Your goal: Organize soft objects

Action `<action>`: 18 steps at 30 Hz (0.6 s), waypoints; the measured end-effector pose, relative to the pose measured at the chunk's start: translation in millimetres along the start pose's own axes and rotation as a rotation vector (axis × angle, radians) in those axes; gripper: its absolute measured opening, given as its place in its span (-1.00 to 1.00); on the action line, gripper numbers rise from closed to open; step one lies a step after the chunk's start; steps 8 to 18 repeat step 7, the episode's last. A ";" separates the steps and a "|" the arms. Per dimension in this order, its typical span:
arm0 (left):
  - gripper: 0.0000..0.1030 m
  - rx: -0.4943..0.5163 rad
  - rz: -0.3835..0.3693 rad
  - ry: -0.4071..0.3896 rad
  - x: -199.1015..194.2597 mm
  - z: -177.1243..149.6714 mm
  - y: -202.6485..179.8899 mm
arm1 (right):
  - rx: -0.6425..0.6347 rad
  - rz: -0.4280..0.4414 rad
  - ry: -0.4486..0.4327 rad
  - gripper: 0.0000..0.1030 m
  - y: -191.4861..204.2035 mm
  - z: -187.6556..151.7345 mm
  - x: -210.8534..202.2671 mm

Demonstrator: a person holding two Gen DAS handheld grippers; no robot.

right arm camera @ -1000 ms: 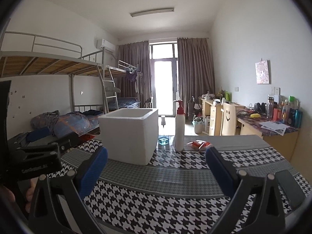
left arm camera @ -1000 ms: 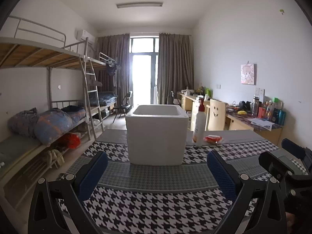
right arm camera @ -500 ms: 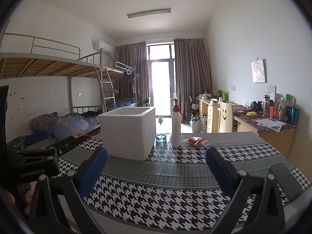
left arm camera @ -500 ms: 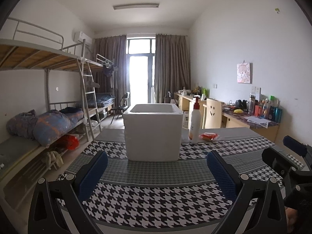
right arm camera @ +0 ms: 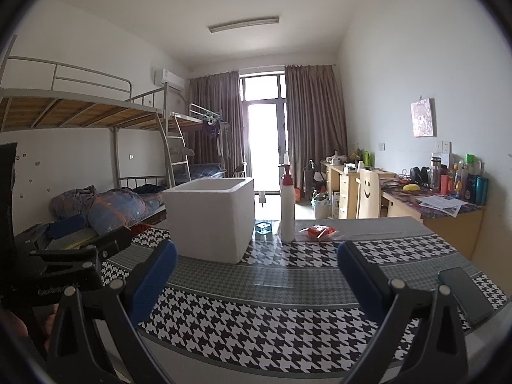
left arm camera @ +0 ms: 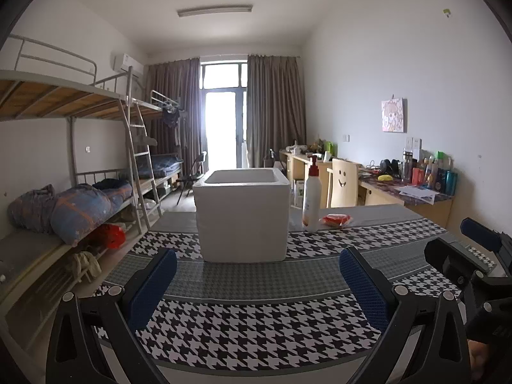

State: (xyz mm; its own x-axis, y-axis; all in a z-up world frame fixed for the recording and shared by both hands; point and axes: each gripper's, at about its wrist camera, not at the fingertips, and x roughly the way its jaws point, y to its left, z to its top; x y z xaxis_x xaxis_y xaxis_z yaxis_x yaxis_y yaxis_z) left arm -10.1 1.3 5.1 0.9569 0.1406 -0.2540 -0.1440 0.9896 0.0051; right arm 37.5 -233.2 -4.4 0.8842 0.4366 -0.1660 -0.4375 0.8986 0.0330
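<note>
red soft pack (left arm camera: pixel 334 220) lies on the desk (left arm camera: pixel 256 320), at the far side, just beside the white pump bottle (left arm camera: pixel 311 203) and to the right of the big white foam box (left arm camera: pixel 242 216). in the right view the same pack (right arm camera: pixel 317 231) sits near the bottle (right arm camera: pixel 287 206), and a small glass bottle (right arm camera: pixel 263 220) stands between the box (right arm camera: pixel 209 219) and the pump bottle.

the pack looks thin, light and squishy, with a shiny clear wrap, so it may slip and crinkle. i think a soft pinch across its middle would hold it best, not at a loose edge. it is too far off to tell what is inside.

the left gripper (left arm camera: pixel 256 284) is spread wide with nothing between its blue pads (left arm camera: pixel 153 288). the right gripper (right arm camera: pixel 256 281) is spread wide too, and holds nothing. both hang low over the near part of the desk, well apart from the pack.

the box is open on top and looks like the place to put soft things. the tall bottle could tip if bumped, so come at the pack from its free right side. a dark phone (right arm camera: pixel 464 294) lies by the right edge of the desk.
</note>
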 end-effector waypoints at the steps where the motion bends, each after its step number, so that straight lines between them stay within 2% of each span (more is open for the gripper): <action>1: 0.98 0.003 0.001 0.002 0.3 -0.4 -0.2 | 0.000 -0.002 0.002 0.97 0.3 -0.4 0.6; 18: 0.98 0.009 0.011 0.011 2.5 -0.8 0.3 | -0.007 -0.007 0.014 0.97 2.3 -2.1 2.8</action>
